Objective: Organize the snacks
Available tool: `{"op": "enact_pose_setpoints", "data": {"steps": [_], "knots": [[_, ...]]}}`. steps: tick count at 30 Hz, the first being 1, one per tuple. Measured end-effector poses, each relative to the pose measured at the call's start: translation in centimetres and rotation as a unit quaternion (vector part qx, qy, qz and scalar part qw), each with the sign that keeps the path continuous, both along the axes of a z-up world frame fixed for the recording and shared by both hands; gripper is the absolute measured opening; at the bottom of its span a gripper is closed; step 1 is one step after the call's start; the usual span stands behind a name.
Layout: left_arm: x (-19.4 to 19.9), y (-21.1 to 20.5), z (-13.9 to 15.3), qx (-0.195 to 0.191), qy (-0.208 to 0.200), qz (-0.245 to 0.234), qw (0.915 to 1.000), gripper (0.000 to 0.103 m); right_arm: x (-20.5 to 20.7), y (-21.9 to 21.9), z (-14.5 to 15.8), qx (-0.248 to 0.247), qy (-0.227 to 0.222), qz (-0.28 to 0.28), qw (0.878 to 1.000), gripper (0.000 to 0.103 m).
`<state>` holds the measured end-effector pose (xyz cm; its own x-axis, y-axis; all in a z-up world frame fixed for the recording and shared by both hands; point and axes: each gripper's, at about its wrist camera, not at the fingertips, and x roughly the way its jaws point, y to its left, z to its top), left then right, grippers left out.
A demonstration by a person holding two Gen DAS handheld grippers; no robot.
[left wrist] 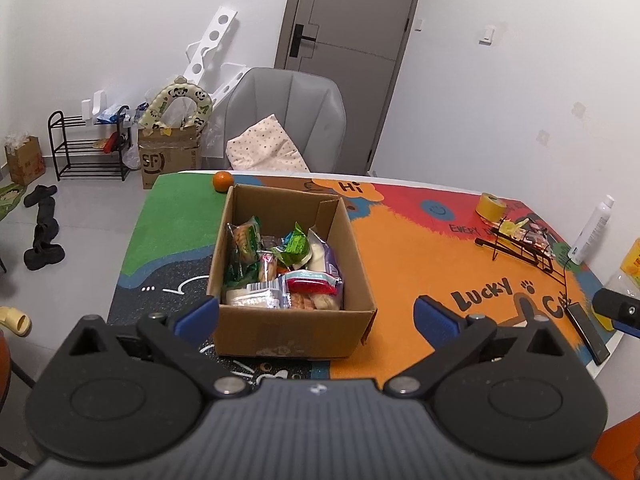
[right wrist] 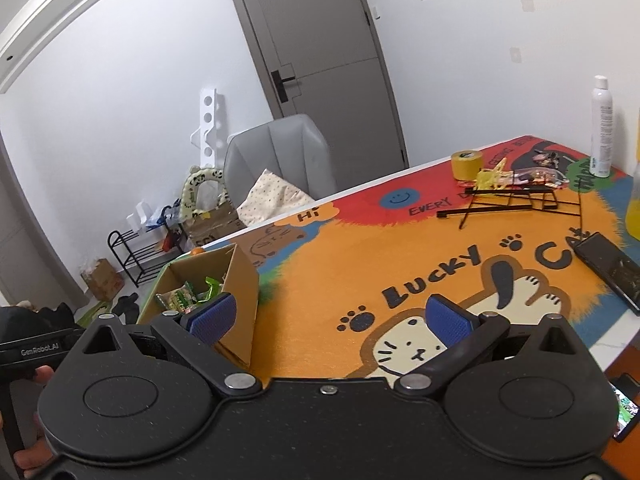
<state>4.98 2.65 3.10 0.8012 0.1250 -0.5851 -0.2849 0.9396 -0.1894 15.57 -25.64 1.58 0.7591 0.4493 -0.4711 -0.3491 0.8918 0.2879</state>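
**A:** What is the largest surface shown?

**B:** The table (left wrist: pixel 400 248), covered by a cartoon mat in orange, red, green and black, lettered "LUCKY CAT" and "Hi". Behind its far edge stands a grey chair (left wrist: pixel 288 112) with a dotted cushion (left wrist: pixel 266 150) on the seat.

**A:** Where are the task's items?

**B:** In the cardboard box (left wrist: pixel 296 332), which sits open on the mat, toward the left half of the table. The wrapped snacks (left wrist: pixel 280 264) lie heaped inside it, green packets at the back, clear and red-trimmed ones at the front. In the right wrist view the same box appears at the left, with only green wrappers visible over its rim.

**A:** And the two tools?

**B:** The left gripper (left wrist: pixel 316 316) hovers before the near wall of the box, its blue-padded jaws spread wide on either side of the near wall, holding nothing. The right gripper (right wrist: pixel 336 320) is likewise spread and empty, poised above the mat's cat drawing, to the right of the box.

**A:** Smaller items?

**B:** A black wire rack (right wrist: pixel 516 200) lies flat on the far right of the mat, a white bottle (right wrist: pixel 601 128) upright beyond it, a dark phone (right wrist: pixel 610 270) nearer the right edge, a yellow tape roll (left wrist: pixel 491 206) near the rack, and an orange (left wrist: pixel 222 181) just beside the box's far left corner.
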Motion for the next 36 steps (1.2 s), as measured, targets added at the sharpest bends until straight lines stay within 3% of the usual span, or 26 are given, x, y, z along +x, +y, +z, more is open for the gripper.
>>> {"op": "enact_pose_setpoints", "data": {"steps": [16, 36], "knots": [[-2.2, -1.6, 1.3, 0.043, 0.005, -0.03, 0.9986, 0.103, -2.8, -1.3, 1.0, -0.014, -0.012, 0.015, 1.0, 0.103], [-3.1, -0.5, 1.5, 0.04, 0.005, -0.022, 0.999, 0.103, -3.2, -0.1, 0.9, -0.024, -0.007, 0.032, 0.999, 0.103]]}}
